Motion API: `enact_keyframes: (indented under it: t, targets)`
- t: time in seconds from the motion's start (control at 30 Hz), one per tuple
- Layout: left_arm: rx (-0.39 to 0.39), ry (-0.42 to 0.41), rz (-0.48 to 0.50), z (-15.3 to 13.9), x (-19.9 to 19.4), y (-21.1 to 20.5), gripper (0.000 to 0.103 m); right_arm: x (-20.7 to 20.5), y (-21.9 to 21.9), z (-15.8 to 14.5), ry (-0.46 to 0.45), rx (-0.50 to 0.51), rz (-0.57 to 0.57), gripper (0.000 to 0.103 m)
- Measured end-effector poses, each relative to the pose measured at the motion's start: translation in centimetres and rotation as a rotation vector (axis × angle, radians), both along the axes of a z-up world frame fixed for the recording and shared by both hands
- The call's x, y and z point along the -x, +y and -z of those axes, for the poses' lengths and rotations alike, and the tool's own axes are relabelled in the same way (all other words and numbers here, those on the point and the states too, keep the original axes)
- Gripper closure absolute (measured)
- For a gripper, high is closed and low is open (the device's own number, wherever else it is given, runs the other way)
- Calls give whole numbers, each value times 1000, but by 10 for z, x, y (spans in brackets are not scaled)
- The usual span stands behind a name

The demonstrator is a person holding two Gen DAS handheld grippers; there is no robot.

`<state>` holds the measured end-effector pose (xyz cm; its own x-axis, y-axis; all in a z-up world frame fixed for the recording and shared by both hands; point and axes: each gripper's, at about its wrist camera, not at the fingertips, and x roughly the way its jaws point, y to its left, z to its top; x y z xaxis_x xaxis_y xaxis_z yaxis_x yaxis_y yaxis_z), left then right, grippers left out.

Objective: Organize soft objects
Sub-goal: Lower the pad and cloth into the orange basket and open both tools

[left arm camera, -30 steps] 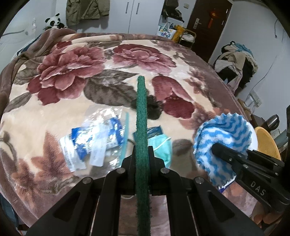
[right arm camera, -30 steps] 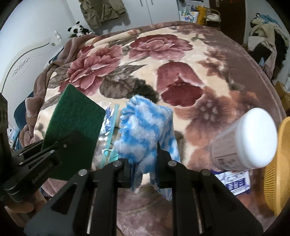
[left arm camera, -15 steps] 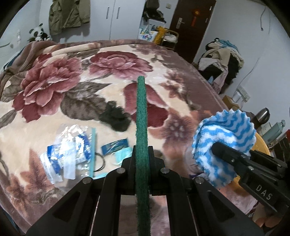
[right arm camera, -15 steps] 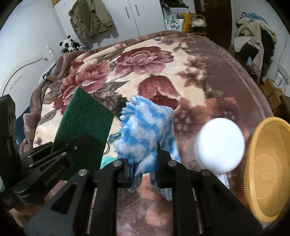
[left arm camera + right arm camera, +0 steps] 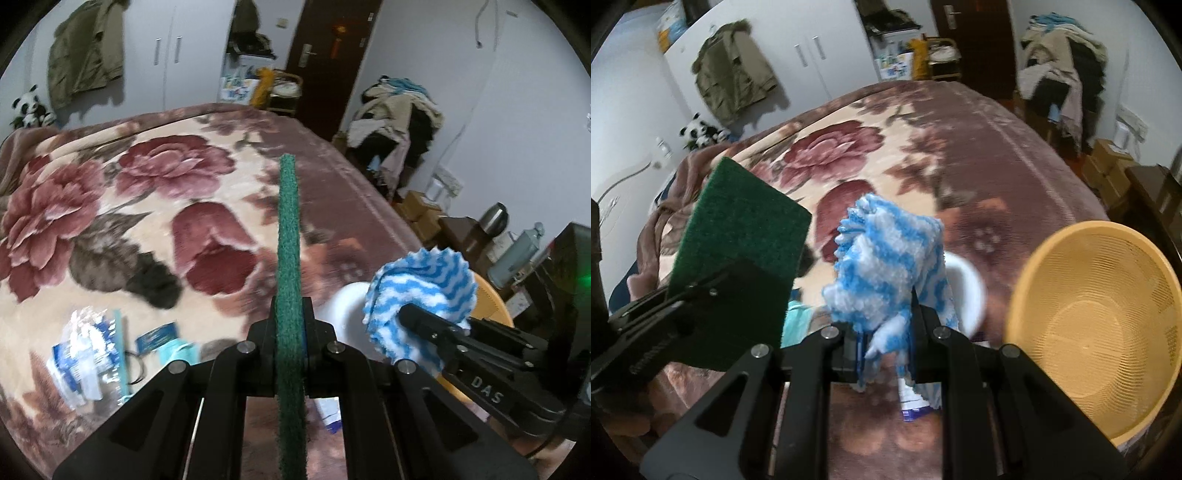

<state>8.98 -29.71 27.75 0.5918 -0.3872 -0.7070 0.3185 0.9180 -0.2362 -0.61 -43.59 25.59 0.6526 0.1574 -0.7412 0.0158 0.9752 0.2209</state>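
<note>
My left gripper (image 5: pixel 289 317) is shut on a flat green scouring pad (image 5: pixel 288 236), seen edge-on in the left wrist view and as a broad green sheet in the right wrist view (image 5: pixel 742 229). My right gripper (image 5: pixel 886 328) is shut on a fluffy blue-and-white cloth (image 5: pixel 886 258), which also shows at the right of the left wrist view (image 5: pixel 421 291). Both are held above the floral blanket (image 5: pixel 110 221). A yellow mesh basket (image 5: pixel 1100 321) sits to the right of the cloth.
A white-lidded jar (image 5: pixel 964 291) stands behind the cloth, near the basket. Plastic packets (image 5: pixel 88 354) and a teal mask (image 5: pixel 173 350) lie on the blanket at the left. Clothes pile (image 5: pixel 399 110) and boxes (image 5: pixel 421 214) stand beyond the bed's right edge.
Both grippers have risen and swung right with their loads. The yellow basket has come into full view at the right. The packets have slid to the lower left.
</note>
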Motion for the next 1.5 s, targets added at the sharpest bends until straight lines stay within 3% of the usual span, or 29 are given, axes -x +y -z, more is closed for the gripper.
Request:
enact_keyframes:
  t: [0.4,0.57,0.67,0.73,0.77,0.8,0.87,1.07,1.33,1.5]
  targets:
    - [94,49,224,-5,-1,-121,97,24,-103,-9,-5,31,206,85]
    - [142,103,329,5,7,-178,97,43,-154,-9,1,16,323,83]
    - [127,133,393,16,15,-211,97,52,-178,-7,23,-3,374,83]
    - [99,147,426,23,22,-228,88,54,-191,-3,60,-10,393,70]
    - [82,152,436,28,23,-234,59,56,-195,-2,70,-9,399,41]
    - [63,152,437,30,24,-238,31,58,-199,-1,75,-5,414,19]
    - [60,135,413,31,26,-237,1,66,-209,-3,64,10,468,3]
    - [12,104,392,23,21,-225,1,75,-218,-2,63,-17,468,0]
    - [-76,37,315,13,23,-203,1,71,-208,11,93,31,453,0]
    - [-82,42,307,13,22,-191,1,73,-200,10,87,27,442,0]
